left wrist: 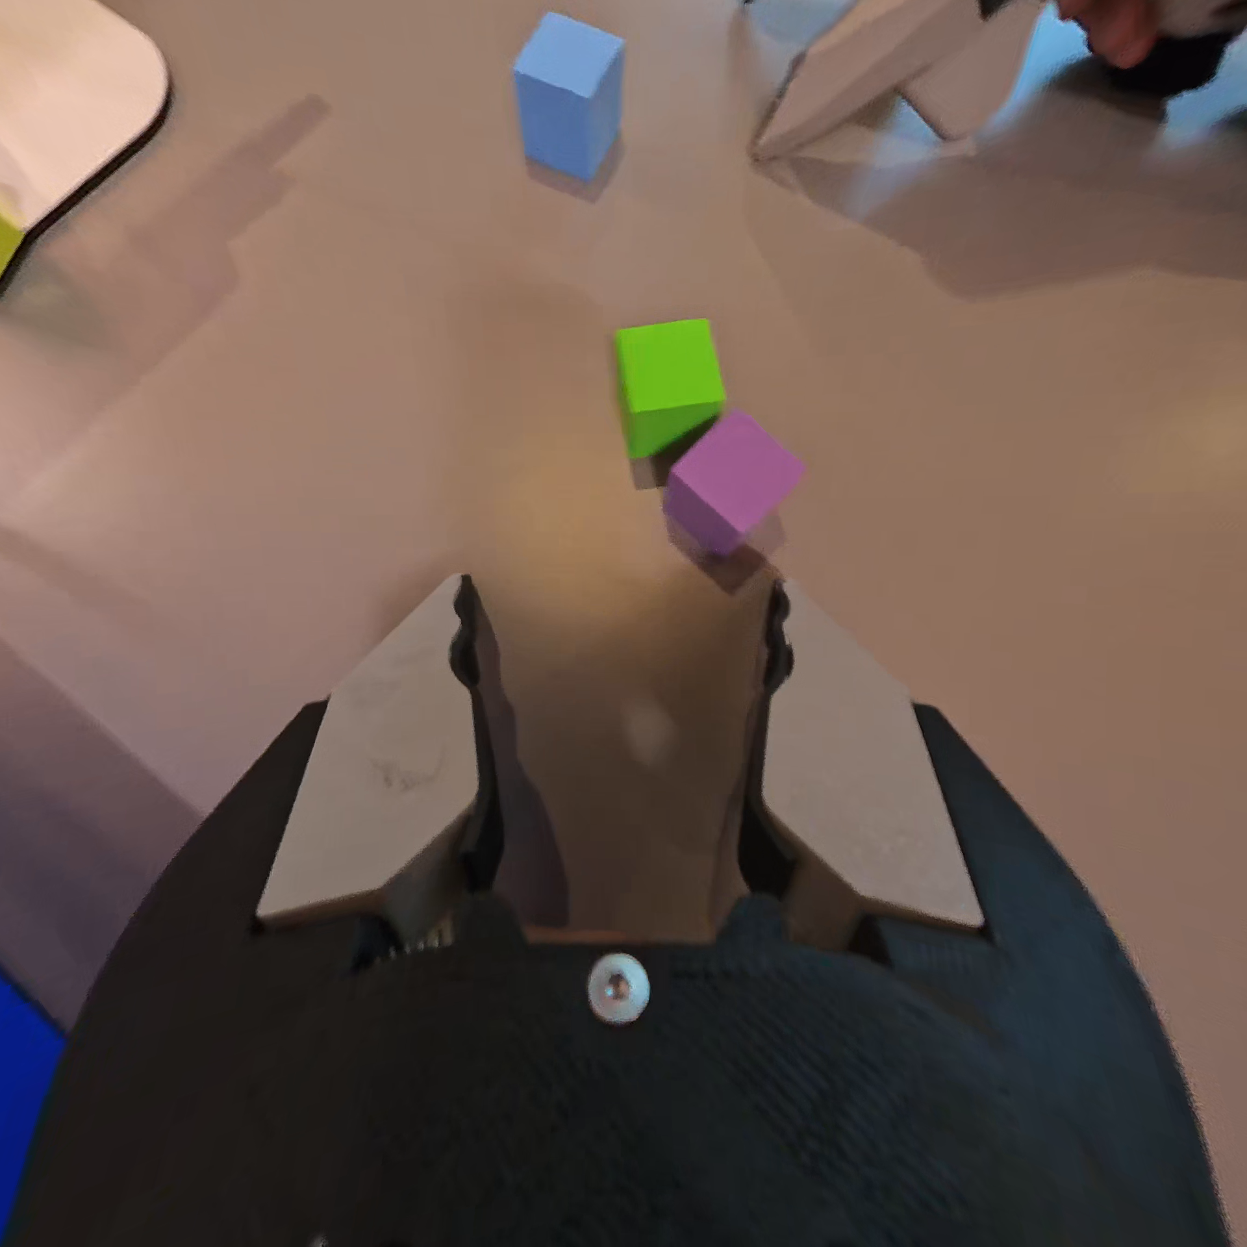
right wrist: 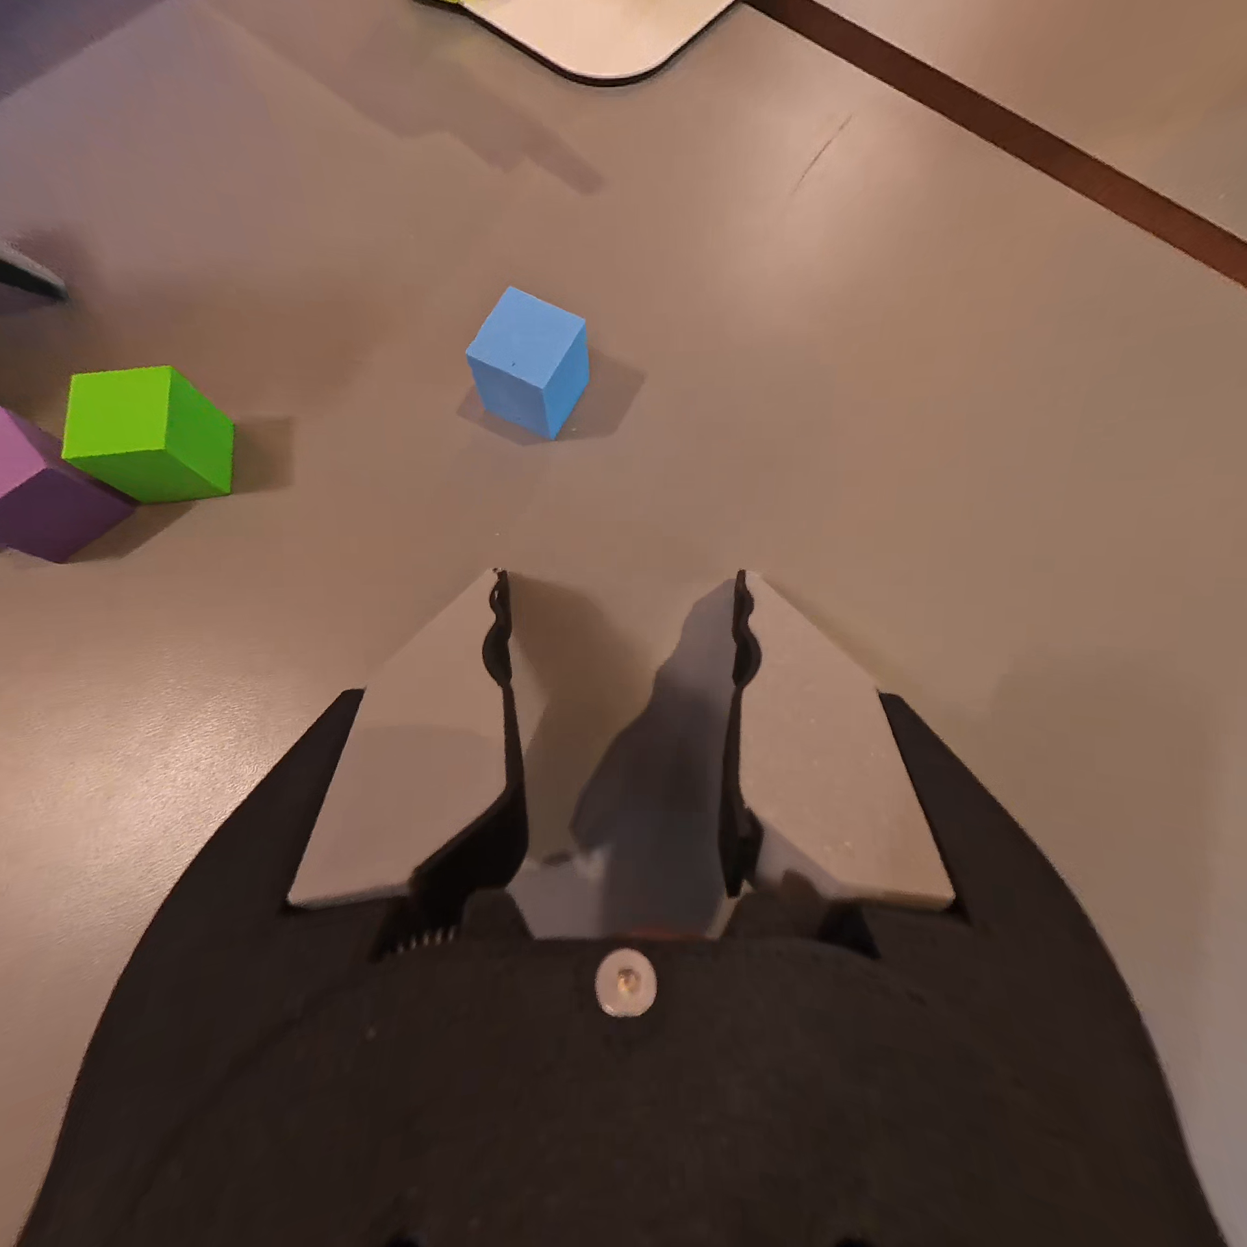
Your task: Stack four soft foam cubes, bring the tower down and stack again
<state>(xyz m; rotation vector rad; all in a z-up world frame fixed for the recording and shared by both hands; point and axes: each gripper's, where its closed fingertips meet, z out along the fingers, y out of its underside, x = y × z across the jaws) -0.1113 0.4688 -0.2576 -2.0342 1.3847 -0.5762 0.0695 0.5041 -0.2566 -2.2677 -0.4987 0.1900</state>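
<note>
A green foam cube (left wrist: 668,384) and a purple cube (left wrist: 732,482) lie touching on the brown table, just ahead and right of my left gripper (left wrist: 621,584), which is open and empty. A light blue cube (left wrist: 570,94) stands farther off. In the right wrist view the blue cube (right wrist: 530,361) lies ahead and left of my right gripper (right wrist: 619,573), also open and empty. The green cube (right wrist: 152,432) and the purple cube (right wrist: 47,489) sit at the left edge of that view. The other gripper (left wrist: 870,101) shows blurred at the left wrist view's top right.
A pale mat with a dark rim (left wrist: 74,115) lies at the far left, with a yellow-green thing (left wrist: 7,243) at its edge; the mat also shows in the right wrist view (right wrist: 607,34). A dark strip (right wrist: 1012,135) crosses the table at the far right. A blue surface (left wrist: 23,1052) sits low left.
</note>
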